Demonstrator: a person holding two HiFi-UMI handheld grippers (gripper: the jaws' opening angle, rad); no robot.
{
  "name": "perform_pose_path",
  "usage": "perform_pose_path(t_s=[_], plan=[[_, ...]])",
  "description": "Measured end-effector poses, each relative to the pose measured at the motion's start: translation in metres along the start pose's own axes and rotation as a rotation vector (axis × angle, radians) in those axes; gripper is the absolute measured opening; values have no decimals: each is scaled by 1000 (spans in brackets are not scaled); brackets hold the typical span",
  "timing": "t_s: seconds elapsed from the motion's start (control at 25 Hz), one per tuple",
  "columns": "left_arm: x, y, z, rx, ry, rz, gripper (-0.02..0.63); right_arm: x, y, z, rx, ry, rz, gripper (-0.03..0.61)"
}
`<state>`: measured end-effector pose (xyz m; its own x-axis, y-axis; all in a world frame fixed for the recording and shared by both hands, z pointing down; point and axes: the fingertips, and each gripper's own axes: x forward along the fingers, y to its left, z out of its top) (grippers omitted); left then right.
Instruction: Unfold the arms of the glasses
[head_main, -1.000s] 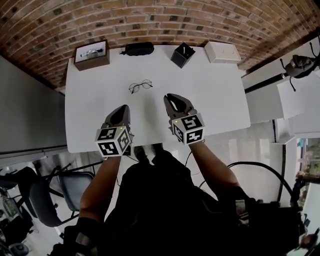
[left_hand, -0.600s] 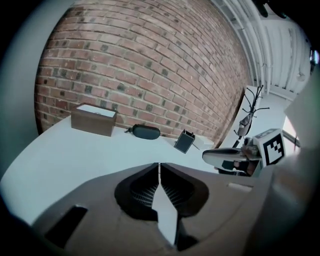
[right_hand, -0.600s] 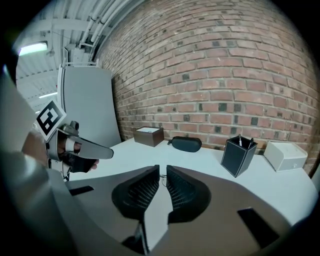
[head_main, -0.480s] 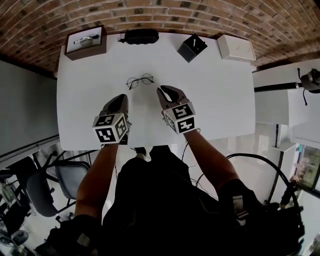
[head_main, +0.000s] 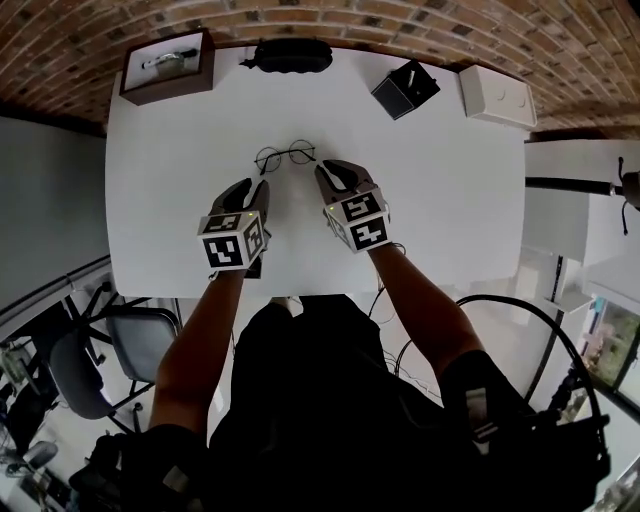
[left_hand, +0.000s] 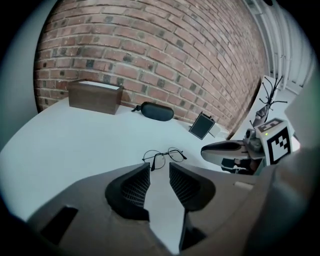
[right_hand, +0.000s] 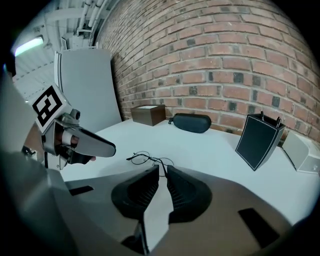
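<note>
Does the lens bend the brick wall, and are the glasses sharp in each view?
Head view: brick wall curves into an arc, glasses small but sharp. Left gripper view: wall bulges, corners black, glasses sharp. Right gripper view: same bulge, same sharpness.

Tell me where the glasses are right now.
In the head view the glasses lie on the white table, slightly left of centre, just ahead of the left gripper and right gripper, with the black case beyond them.

No readable text; only square markers on left gripper (head_main: 256, 186), right gripper (head_main: 334, 168)
</note>
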<state>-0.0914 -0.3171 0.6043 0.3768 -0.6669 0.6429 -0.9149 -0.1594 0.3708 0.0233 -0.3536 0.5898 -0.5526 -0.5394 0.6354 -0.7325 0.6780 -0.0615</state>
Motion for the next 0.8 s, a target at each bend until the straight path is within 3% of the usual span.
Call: perform_pose_path(t_s=[0.24,0.8], plan=[[19,12,-5,-4,29,27,123,24,-7,-16,-29,68,17,63],[41,15,-19,28,109,17,121,51,-7,-30,-117,167,36,63]])
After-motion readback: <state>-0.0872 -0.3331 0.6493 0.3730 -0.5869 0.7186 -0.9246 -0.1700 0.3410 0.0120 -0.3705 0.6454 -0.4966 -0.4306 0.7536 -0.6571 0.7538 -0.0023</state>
